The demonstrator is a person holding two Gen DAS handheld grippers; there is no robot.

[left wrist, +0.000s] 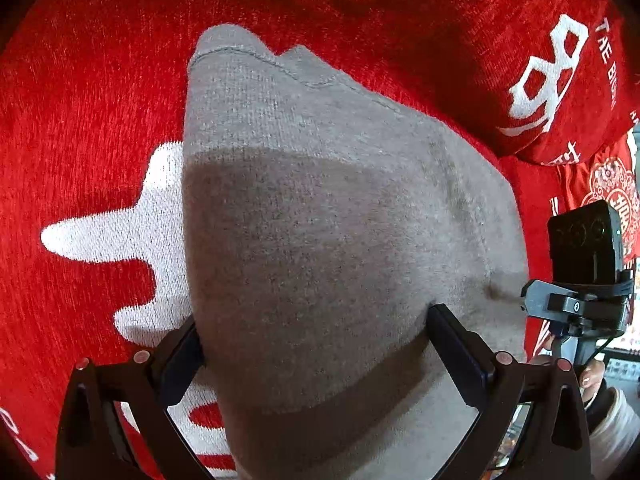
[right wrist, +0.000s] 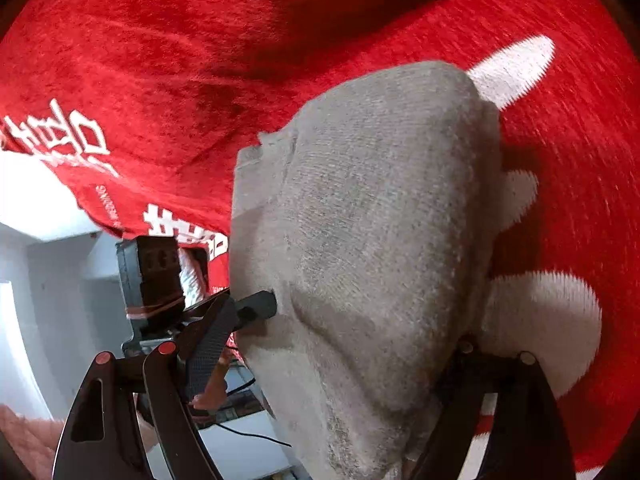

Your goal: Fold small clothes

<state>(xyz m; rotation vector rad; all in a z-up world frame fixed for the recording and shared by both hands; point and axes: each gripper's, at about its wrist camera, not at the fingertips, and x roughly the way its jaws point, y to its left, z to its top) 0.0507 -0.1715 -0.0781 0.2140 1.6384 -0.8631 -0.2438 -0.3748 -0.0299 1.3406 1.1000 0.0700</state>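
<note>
Your grey knit garment (left wrist: 320,220) lies on the red blanket (left wrist: 80,120) with white patterns, bunched up between your two tools. Your left hand-held gripper (left wrist: 316,344) stands wide apart with the grey cloth between its fingers. Your right hand-held gripper (right wrist: 340,360) also has the cloth between its fingers, but I cannot tell whether it clamps it.
</note>
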